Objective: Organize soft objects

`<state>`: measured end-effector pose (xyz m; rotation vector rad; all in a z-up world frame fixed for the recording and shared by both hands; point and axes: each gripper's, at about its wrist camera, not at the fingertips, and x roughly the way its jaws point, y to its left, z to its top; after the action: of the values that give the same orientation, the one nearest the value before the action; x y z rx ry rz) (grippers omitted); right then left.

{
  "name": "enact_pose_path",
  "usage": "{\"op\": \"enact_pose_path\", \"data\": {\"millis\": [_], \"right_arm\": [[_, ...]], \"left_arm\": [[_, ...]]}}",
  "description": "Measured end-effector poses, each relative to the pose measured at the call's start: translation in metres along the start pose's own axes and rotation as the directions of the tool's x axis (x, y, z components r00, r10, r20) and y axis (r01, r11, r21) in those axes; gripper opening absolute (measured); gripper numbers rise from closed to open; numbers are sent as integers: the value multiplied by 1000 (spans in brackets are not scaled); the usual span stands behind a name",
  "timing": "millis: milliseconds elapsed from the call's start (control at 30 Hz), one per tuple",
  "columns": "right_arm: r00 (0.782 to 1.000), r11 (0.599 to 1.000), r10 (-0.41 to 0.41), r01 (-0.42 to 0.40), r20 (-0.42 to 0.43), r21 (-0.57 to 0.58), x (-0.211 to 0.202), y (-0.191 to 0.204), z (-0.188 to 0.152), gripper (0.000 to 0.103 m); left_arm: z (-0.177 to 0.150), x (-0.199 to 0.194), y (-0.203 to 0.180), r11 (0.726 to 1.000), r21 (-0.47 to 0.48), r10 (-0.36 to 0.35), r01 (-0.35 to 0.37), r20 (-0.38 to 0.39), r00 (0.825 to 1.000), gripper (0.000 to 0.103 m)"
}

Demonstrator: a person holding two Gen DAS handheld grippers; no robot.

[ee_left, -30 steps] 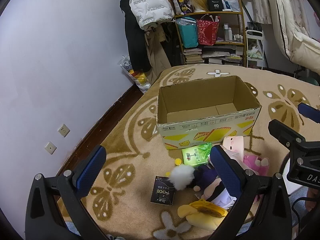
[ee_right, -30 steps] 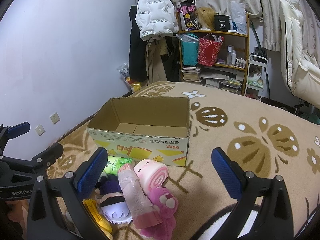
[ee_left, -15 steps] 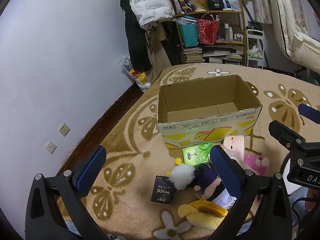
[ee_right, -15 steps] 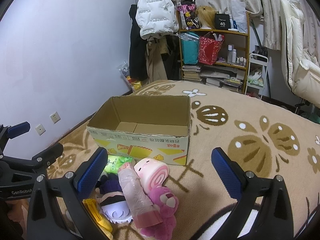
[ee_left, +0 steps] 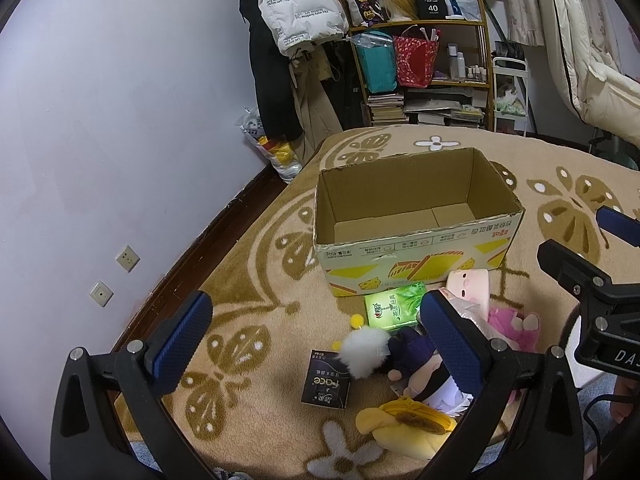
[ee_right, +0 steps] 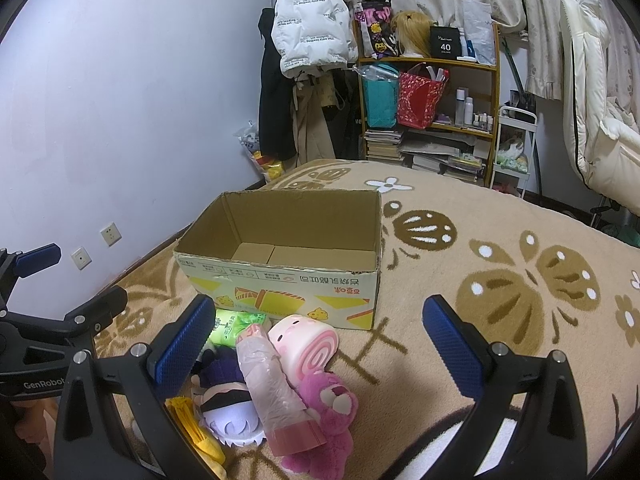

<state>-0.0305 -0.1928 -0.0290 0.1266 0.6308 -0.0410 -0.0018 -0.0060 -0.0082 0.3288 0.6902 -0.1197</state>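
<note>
We hold our left gripper (ee_left: 316,344) wide apart and empty above a patterned carpet (ee_left: 248,280), and our right gripper (ee_right: 320,344) spread just as wide and also empty, both facing an open cardboard box (ee_left: 416,220) that sits upright on the carpet with nothing showing inside. Left of the box, two wall sockets (ee_left: 127,258) sit low on the pale wall. In front of the box, toward us, the soft things lie in a loose heap: furthest left a small black packet (ee_left: 326,380) lies flat, just beside it a white pompom (ee_left: 366,350) touching a dark purple plush doll (ee_left: 408,354); a green tissue pack (ee_left: 394,306) lies just before the box's front wall. A yellow plush (ee_left: 404,426) lies nearest us, in front of the doll. To the right of the tissue pack, a pink swirl-roll plush (ee_right: 306,340) leans close against the box front, with a clear-wrapped pink tube (ee_right: 272,384) lying across the doll and a magenta bear plush (ee_right: 324,420) touching its right side. Behind the box, a shelf (ee_right: 430,100) crowded with bags and books stands beside a hanging white puffer jacket (ee_right: 312,28)
</note>
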Motion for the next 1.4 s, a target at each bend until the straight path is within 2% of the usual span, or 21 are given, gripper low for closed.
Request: {"op": "enact_pose_path", "data": {"millis": [467, 733, 967, 1067, 1233, 1400], "right_arm": [[1000, 1000, -1, 1, 0, 0, 0, 0, 1, 103], [999, 1000, 18, -18, -27, 16, 9, -3, -6, 103], [998, 1000, 18, -19, -63, -19, 20, 4, -8, 103], [997, 999, 9, -12, -73, -43, 28, 8, -7, 103], [993, 998, 30, -37, -115, -59, 45, 14, -8, 103], [982, 993, 40, -60, -185, -100, 65, 21, -16, 102]], "left_arm": [[-1, 2, -1, 1000, 1, 1, -1, -7, 1000, 103], [8, 8, 11, 999, -24, 27, -27, -24, 999, 103], [19, 32, 24, 999, -48, 15, -19, -97, 995, 103], [21, 44, 27, 998, -60, -21, 13, -142, 990, 103], [21, 67, 28, 994, -87, -85, 68, -217, 972, 103], [16, 93, 31, 988, -132, -117, 83, -277, 954, 103]]}}
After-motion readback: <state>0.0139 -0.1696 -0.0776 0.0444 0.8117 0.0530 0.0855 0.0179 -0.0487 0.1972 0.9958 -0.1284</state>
